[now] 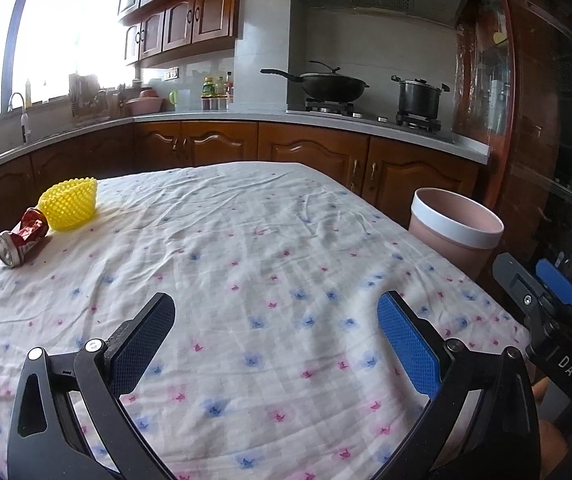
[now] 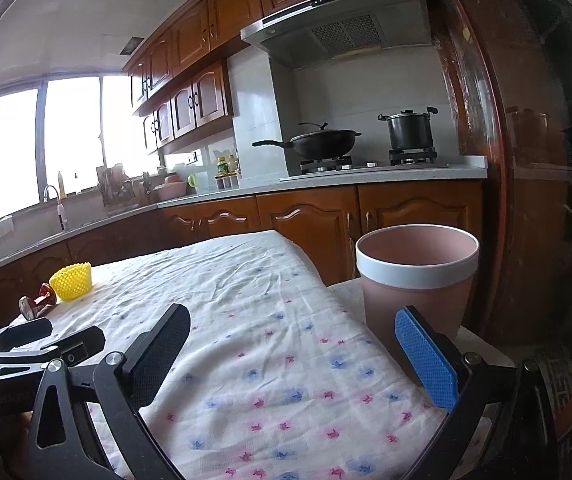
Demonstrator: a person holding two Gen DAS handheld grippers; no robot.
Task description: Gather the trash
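Left gripper point(image 1: 275, 314): jaws apart, empty
Right gripper point(image 2: 292, 330): jaws apart, empty
Crushed red can point(image 1: 21, 237): touching yellow mesh cup point(image 1: 70, 204)
Pink bin point(image 2: 416, 280): beside table

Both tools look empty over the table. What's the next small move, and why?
Probably swing the left tool forward and to the left toward the crushed red can. Its jaws stand open with nothing between them, and the can lies on its side near the cloth's far left edge, beside the yellow basket. The pink bin sits off the table's right side, by the right tool.

red can point(image 1: 21, 237), yellow mesh cup point(image 1: 70, 204), pink bin point(image 1: 452, 229) (white rim)
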